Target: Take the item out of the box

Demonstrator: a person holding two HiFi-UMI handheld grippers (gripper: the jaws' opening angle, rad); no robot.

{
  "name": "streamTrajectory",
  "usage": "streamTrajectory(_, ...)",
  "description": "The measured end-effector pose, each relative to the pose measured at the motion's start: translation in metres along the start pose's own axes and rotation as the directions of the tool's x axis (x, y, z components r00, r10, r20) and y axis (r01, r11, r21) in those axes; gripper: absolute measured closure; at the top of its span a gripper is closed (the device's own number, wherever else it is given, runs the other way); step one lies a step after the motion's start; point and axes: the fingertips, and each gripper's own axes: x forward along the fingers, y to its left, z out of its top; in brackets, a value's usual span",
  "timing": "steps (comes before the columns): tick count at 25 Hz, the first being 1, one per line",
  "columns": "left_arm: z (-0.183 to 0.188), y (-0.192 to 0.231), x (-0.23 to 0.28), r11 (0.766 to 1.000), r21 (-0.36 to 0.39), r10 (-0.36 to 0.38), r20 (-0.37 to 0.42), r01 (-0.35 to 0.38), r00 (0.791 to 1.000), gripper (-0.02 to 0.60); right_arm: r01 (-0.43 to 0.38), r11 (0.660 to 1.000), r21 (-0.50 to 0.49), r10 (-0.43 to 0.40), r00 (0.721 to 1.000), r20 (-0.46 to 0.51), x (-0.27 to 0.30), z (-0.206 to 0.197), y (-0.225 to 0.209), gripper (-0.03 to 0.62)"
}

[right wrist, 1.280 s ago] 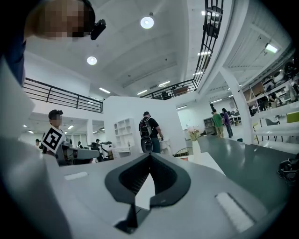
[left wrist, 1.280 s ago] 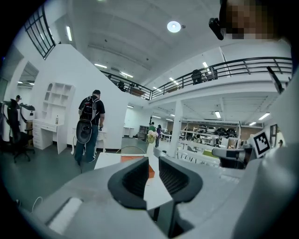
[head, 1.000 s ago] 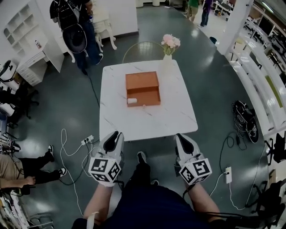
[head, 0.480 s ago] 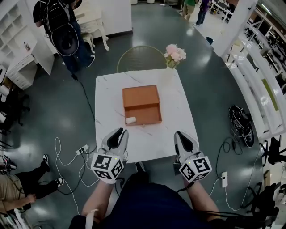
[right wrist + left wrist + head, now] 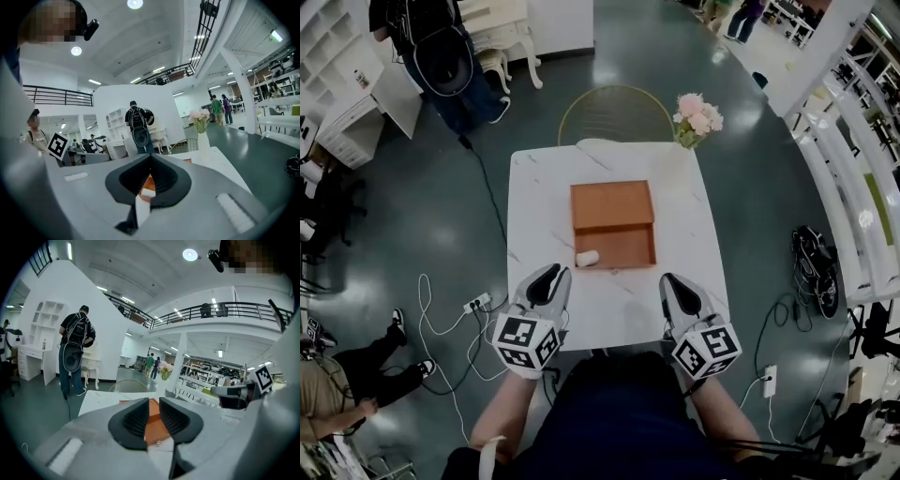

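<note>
Facing the box [image 5: 613, 208], we hold both grippers short of it, over the near edge of the table [image 5: 534, 187].
Item: a small white roll [image 5: 587, 258] in the box's open compartment, in the corner nearest our left gripper [image 5: 549, 278]. It lies just ahead of that gripper and slightly to its right, with its long axis crosswise to the jaws' line, by our reading.
Left gripper: jaws a little apart, nothing between them.
Right gripper [image 5: 674, 287]: jaws clenched and empty. The roll is ahead and well to its left, so the left hand is nearer.
Views: only the head view shows the roll whole. The left gripper view shows just the orange box beyond its jaws.
</note>
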Motion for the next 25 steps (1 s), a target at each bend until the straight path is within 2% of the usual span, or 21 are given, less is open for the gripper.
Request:
streamTrajectory(4,-0.005,0.006,0.013,1.0,0.006,0.029,-0.028,-0.029,0.999,0.506,-0.026,1.0,0.005,0.026,1.0,-0.015,0.013,-0.001,-0.015,0.592)
streamTrajectory(9,-0.007,0.0,0.031,0.998,0.05,0.047,-0.076,-0.044,0.996,0.506,-0.092,0.996,0.013,0.093,0.995,-0.029,0.026,0.008,-0.033,0.592)
streamTrajectory(12,-0.018,0.002,0.048,0.993,0.108,0.062,-0.168,-0.044,0.984,0.473,-0.131,0.991,0.011,0.132,0.991,-0.026,0.03,0.018,-0.041,0.592)
streamTrajectory(15,-0.034,0.0,0.069,0.985,0.174,0.051,-0.281,-0.001,0.958,0.462,-0.149,0.988,0.028,0.15,0.988,-0.033,0.032,0.019,-0.053,0.592)
streamTrajectory(18,-0.05,0.004,0.091,0.973,0.229,0.058,-0.366,0.03,0.929,0.454,-0.151,0.986,0.073,0.154,0.987,-0.04,0.034,0.015,-0.068,0.592)
streamTrajectory(21,-0.075,0.017,0.115,0.974,0.225,0.069,-0.452,0.039,0.889,0.412,-0.134,0.986,0.099,0.14,0.988,-0.058,0.034,0.007,-0.085,0.592)
streamTrajectory(23,-0.101,0.026,0.13,0.975,0.213,0.064,-0.54,0.063,0.839,0.384,-0.115,0.986,0.12,0.125,0.99,-0.072,0.034,0.001,-0.096,0.592)
streamTrajectory(25,-0.131,0.033,0.141,0.968,0.222,0.055,-0.644,0.118,0.763,0.38,-0.1,0.985,0.14,0.111,0.991,-0.079,0.035,-0.002,-0.105,0.592)
